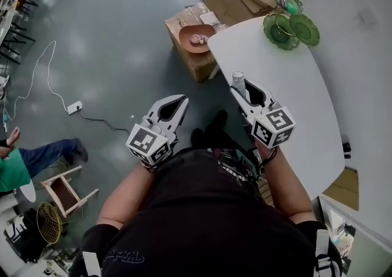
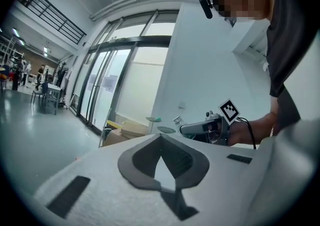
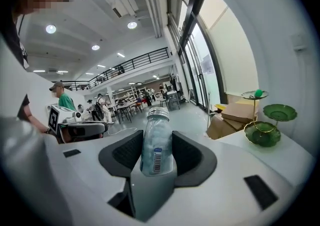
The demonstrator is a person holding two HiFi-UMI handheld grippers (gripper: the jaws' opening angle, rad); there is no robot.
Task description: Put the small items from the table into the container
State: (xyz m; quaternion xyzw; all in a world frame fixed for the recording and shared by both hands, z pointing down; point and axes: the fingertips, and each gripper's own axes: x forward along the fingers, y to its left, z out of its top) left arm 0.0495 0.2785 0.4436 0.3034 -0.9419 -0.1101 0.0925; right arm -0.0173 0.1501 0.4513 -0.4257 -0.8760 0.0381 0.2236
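Counter point(image 1: 294, 104): white, beneath and right of the right tool point(image 3: 157, 136); bare apart from a green stand point(image 1: 288, 24) far ahead of it. Box point(image 1: 190, 64): ahead-left of that tool, off the counter's end, carrying the bowl point(image 1: 185, 32). The bowl is likely the container; a pale item or two lies inside. Right tool: clenched on a bottle point(image 1: 238, 79), upright between its jaws at the counter's edge, well short of the bowl. Left tool point(image 2: 161, 137): jaw tips together, gripping nothing, beside the right tool. Status: partly done; the bottle awaits deposit; no other loose items visible.
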